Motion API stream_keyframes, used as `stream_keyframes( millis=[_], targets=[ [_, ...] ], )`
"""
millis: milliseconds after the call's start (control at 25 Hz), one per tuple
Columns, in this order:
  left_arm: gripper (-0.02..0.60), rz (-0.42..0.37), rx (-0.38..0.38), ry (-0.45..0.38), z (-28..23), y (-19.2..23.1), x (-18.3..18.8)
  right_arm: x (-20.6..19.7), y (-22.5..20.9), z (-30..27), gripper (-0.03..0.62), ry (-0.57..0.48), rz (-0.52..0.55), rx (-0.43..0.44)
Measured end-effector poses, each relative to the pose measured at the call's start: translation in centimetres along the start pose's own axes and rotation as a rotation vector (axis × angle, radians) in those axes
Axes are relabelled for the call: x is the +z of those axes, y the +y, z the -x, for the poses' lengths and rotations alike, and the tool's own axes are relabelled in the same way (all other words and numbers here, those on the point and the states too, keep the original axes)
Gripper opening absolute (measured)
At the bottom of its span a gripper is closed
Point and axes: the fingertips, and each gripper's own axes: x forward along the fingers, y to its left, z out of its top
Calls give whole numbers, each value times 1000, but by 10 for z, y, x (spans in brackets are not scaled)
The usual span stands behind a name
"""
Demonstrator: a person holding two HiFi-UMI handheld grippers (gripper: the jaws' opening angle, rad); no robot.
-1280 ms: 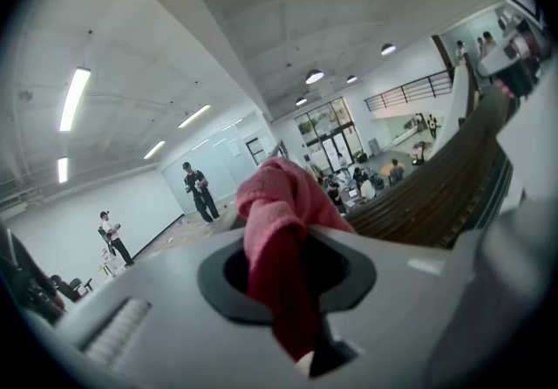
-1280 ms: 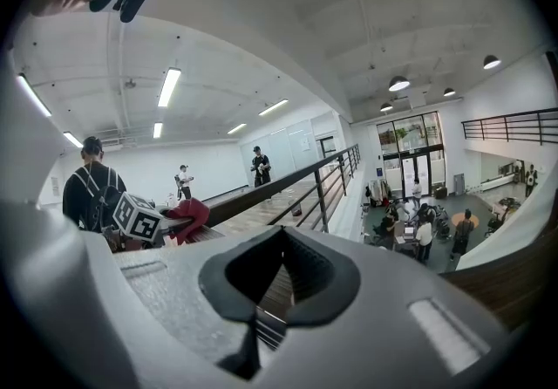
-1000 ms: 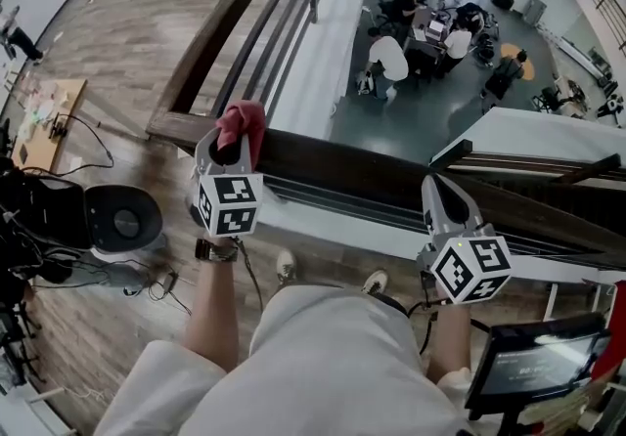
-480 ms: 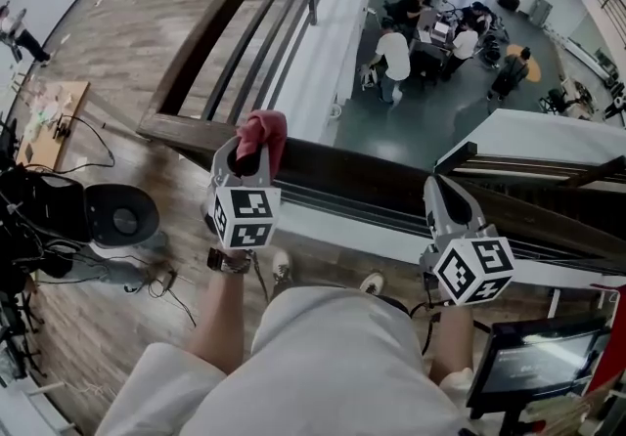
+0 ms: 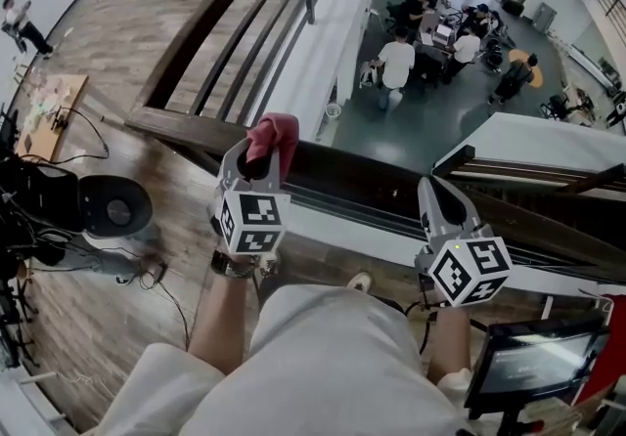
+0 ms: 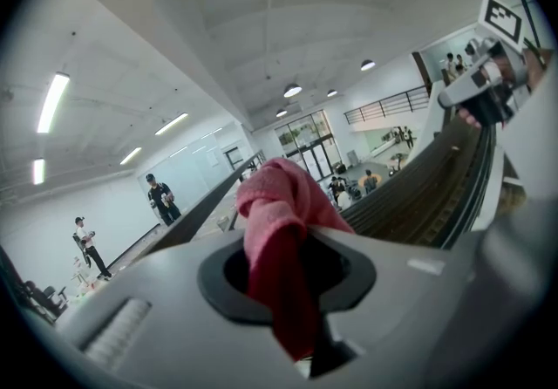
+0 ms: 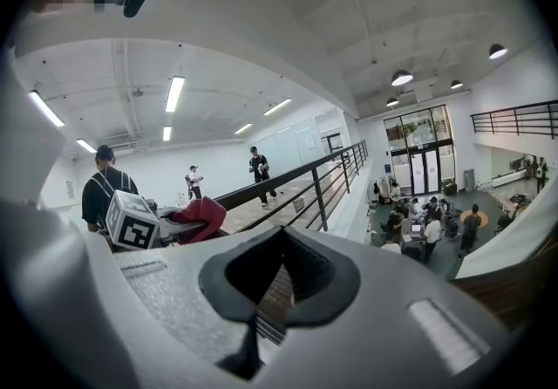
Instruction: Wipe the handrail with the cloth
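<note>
A dark brown wooden handrail (image 5: 362, 175) runs across the head view from left to right. My left gripper (image 5: 262, 152) is shut on a red cloth (image 5: 274, 134), and the bunched cloth sits at the rail's top. In the left gripper view the cloth (image 6: 283, 204) bulges out between the jaws, with the handrail (image 6: 418, 187) stretching away to the right. My right gripper (image 5: 430, 192) is over the rail farther right, shut with nothing in it. From the right gripper view (image 7: 281, 235) the cloth (image 7: 200, 214) shows at the left.
A second railing (image 5: 210, 28) runs away along the wood floor at upper left. A black device (image 5: 112, 209) and cables lie on the floor at left. Beyond the rail is a drop to a lower hall with seated people (image 5: 396, 63). A screen (image 5: 528, 366) stands at lower right.
My left gripper has carried the cloth to the right along the handrail. The right gripper has stayed almost in place.
</note>
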Motion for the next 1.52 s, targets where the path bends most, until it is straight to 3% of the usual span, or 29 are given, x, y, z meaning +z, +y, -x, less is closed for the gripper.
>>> stream_keyframes(
  millis=[480,800,1280,1520],
  targets=[
    [83,-7,-52,-30,3,-72,29,-5,-32,34,3,5,5,11],
    [83,-64,-84,-48,7,-123,57,-10,-43,45,3,36,-7,49],
    [83,-212,-183,-133,17,-163,70,-19,-19,28,3,66,-5,54],
    [86,-179,-282,-164,15,-166,69,-15,-1,7,3,58,9,36]
  ],
)
